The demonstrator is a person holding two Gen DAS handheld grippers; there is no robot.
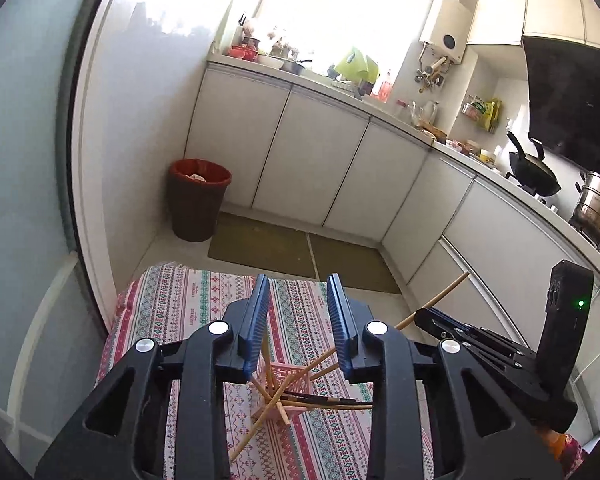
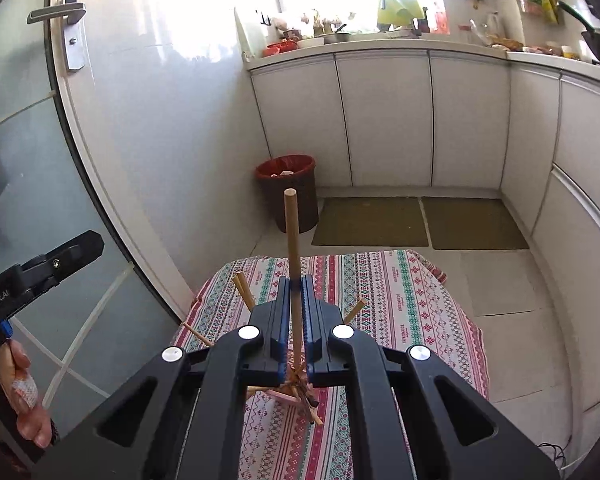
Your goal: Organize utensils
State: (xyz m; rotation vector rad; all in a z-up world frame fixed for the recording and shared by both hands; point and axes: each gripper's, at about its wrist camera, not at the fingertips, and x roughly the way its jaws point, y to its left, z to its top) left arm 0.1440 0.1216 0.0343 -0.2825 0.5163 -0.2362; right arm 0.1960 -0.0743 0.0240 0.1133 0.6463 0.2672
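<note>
A small pink slotted holder [image 1: 281, 394] stands on the striped tablecloth [image 1: 180, 304] with several wooden and dark chopsticks [image 1: 320, 402] splayed out of it. My left gripper [image 1: 298, 284] hovers above the holder, open, with nothing between its blue pads. My right gripper [image 2: 297, 284] is shut on one wooden chopstick [image 2: 291, 236], which stands nearly upright over the holder [image 2: 286, 395]. In the left wrist view the right gripper [image 1: 424, 314] comes in from the right with that chopstick [image 1: 440, 298] slanting up. The left gripper's [image 2: 96, 242] tip shows at the left edge of the right wrist view.
The table [image 2: 440, 300] is small, with its far edge close ahead. A dark bin with a red liner [image 1: 198, 200] stands on the floor by the wall. White cabinets [image 1: 320, 160] run along the back and right. A glass door with a handle [image 2: 56, 14] is at left. A hand [image 2: 24, 400] holds the left gripper.
</note>
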